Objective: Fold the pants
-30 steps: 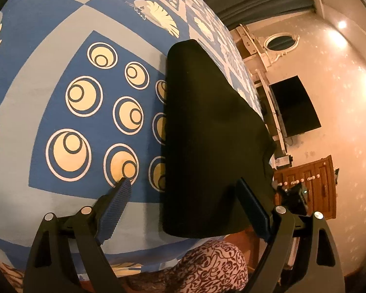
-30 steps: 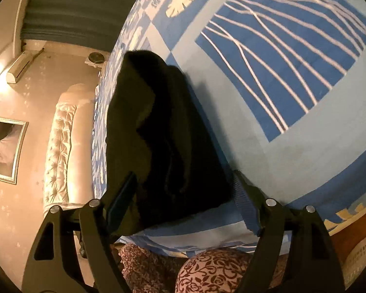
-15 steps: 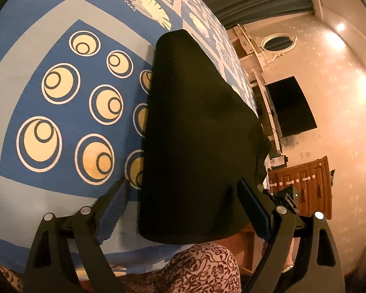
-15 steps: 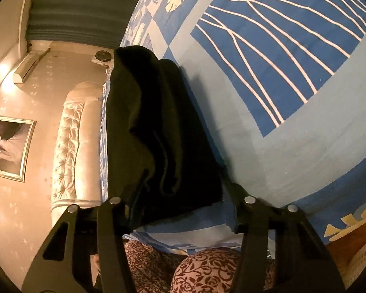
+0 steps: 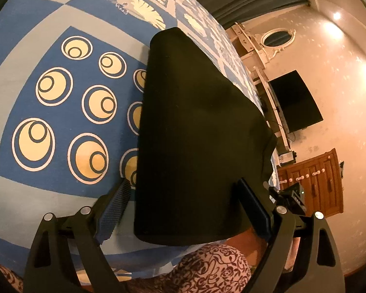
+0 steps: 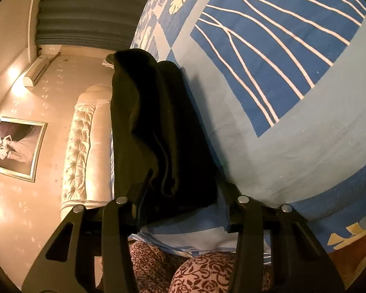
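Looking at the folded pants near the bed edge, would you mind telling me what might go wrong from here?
1. The black pants lie close to the edge of the bedspread, so a pull toward the person could drag them off.
2. The right tongs straddle bunched layers; they may catch only some, undoing the fold.
3. The left tongs stand wide open around the hem, so one-sided lifting could skew the stack.
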`<state>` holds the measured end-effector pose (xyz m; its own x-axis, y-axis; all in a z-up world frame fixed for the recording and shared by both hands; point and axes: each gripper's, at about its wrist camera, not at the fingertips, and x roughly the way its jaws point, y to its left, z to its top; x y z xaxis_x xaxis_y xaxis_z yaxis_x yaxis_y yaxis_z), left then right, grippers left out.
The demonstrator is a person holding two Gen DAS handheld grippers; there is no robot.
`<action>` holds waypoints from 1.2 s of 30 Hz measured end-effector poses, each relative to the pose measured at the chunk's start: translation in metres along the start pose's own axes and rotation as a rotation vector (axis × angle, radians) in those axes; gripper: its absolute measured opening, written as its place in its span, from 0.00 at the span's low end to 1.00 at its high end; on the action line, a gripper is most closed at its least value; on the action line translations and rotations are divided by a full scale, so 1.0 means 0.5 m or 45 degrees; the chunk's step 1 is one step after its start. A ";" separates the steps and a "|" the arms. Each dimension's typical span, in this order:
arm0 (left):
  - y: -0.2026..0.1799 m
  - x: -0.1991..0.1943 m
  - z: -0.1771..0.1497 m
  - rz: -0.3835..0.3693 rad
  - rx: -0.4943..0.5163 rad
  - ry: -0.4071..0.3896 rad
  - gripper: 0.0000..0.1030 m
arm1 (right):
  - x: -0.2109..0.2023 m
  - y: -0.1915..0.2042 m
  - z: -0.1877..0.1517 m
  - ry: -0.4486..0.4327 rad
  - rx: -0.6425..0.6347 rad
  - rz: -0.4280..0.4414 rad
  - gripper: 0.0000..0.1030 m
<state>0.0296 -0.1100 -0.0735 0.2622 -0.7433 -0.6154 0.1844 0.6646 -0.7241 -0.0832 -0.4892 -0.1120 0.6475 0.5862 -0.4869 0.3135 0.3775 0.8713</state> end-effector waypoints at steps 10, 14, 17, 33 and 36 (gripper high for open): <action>-0.017 0.018 0.003 0.055 0.063 0.068 0.71 | -0.002 -0.003 0.000 -0.008 0.005 0.007 0.45; -0.009 0.019 0.004 0.085 0.066 0.072 0.61 | 0.000 -0.003 -0.001 -0.015 0.005 0.017 0.49; -0.003 0.014 0.004 0.112 0.078 0.069 0.56 | 0.002 -0.001 0.000 -0.017 0.009 0.016 0.51; -0.021 0.000 0.000 0.217 0.146 0.023 0.43 | 0.028 0.039 -0.014 -0.034 -0.050 -0.059 0.47; -0.021 -0.001 0.002 0.222 0.144 0.023 0.42 | 0.031 0.040 -0.013 -0.033 -0.051 -0.060 0.47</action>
<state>0.0287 -0.1166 -0.0653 0.2826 -0.6169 -0.7346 0.2432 0.7869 -0.5672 -0.0715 -0.4681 -0.1026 0.6503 0.5488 -0.5253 0.3166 0.4328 0.8441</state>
